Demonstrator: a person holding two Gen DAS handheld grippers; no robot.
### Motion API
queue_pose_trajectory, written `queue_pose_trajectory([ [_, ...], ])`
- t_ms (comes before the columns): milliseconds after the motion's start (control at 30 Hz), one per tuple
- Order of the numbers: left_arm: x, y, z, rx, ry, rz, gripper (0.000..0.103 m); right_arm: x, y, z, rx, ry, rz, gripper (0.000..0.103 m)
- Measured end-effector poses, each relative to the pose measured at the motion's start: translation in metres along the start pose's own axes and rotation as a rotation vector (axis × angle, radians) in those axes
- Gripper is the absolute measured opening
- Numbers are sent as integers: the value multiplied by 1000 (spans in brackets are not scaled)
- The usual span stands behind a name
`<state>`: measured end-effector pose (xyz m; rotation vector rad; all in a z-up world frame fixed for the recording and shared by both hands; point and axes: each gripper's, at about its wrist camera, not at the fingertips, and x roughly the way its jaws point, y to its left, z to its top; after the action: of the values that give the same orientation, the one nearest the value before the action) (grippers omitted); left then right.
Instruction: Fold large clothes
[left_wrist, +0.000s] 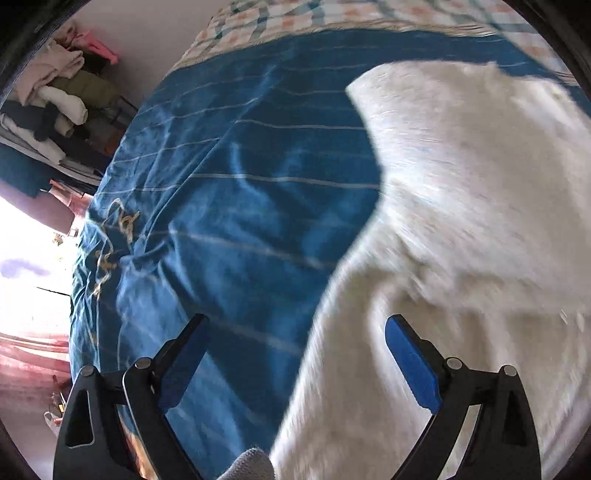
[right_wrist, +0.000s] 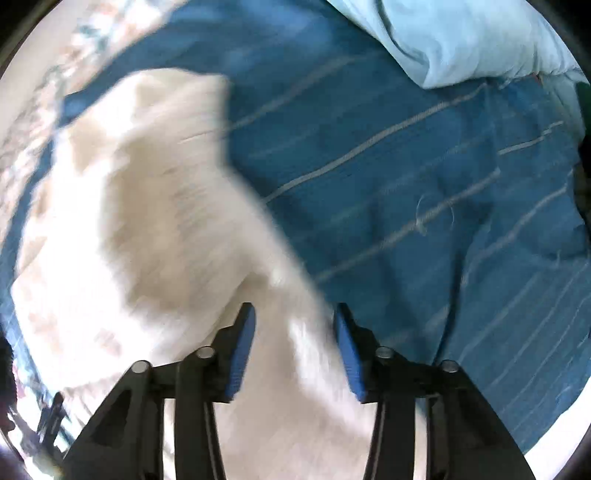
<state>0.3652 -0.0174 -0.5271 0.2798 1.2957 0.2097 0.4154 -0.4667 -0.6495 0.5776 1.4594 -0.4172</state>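
1. Left wrist view: the left hand-held gripper (left_wrist: 295, 365) has its blue-padded jaws wide apart and holds nothing. Below it, a large cream-white fleecy garment (left_wrist: 461, 221) lies on a bed covered by a blue bedspread with thin pale stripes (left_wrist: 229, 177). The garment's left edge runs between the two fingers, so one pad is over the cloth and the other over bare bedspread. A checked blanket (left_wrist: 295, 18) is at the far end of the bed, and a heap of mixed clothes (left_wrist: 59, 96) is piled beside the bed.

2. Right wrist view: the right hand-held gripper (right_wrist: 293, 347) points down at the same garment (right_wrist: 140, 206). Its jaws are about half open, and the garment's right edge lies between the pads (the picture is blurred, so I cannot see that they press on it). A pale blue pillow (right_wrist: 461, 37) lies at the upper right of the bed.

3. My judgement: this is the step of taking the garment by its two side edges, before a fold. The next move calls for both jaws to close firmly on the fabric, then a lift together, so the soft cloth does not slip or bunch.
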Motion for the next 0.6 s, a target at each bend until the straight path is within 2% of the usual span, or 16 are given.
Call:
queue_pose_trajectory([
  [100,-17,-11,-28,27,4,-21,96,-2,39,-51,-58,94,128,55],
  [200,-10,-28,-67,78,34,7,96,21,77,-100,-96,242,248,55],
  [300,5,-28,-104,75,74,63,97,46,104,-139,-101,321,288,55],
  [367,3,-21,-118,55,48,47,97,65,107,-169,-79,377,299,55],
  [400,3,-19,-123,52,37,37,97,75,110,-183,-85,400,277,55],
  [433,3,-17,-125,51,32,18,97,85,105,-215,-90,414,264,55],
  [467,4,-15,-127,46,28,6,97,93,103,-231,-114,421,236,53],
  [500,6,-13,-127,39,25,-8,98,99,106,-237,-149,397,181,46],
  [533,12,-13,-125,42,28,-19,103,103,110,-246,-179,358,124,21],
  [567,15,-13,-124,51,28,-23,103,103,111,-244,-178,337,114,12],
  [600,19,-14,-122,63,28,-44,103,100,113,-246,-162,325,111,9],
])
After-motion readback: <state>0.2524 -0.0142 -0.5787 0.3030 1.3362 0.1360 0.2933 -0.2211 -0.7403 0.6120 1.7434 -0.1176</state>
